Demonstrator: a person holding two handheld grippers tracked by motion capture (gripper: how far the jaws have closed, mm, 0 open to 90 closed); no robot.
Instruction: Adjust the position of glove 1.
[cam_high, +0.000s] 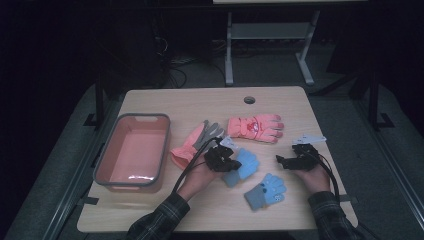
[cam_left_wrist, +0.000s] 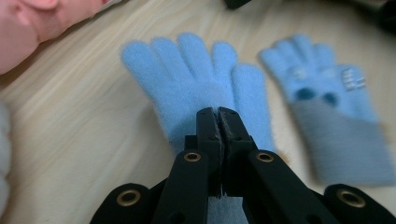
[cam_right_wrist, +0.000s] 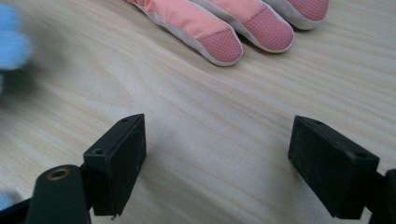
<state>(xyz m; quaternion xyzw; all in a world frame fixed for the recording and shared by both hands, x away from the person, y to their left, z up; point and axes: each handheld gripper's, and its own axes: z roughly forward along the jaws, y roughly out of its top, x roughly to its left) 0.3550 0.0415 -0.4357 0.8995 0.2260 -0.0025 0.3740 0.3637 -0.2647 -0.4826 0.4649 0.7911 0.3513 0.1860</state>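
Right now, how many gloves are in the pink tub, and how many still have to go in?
None are in yet: the pink tub looks empty. In hand: the left tongs are shut on the cuff end of one blue glove, which seems to lie flat on the table. Probably left: that glove, the other blue glove, the pink ski glove and the pink-and-grey glove. The right tongs are open and hold nothing.

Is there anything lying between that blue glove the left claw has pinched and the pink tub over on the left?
Yes. The pink-and-grey glove lies on the table between the blue glove, pinched by the left gripper, and the pink tub. Lifted over it, the way looks free.
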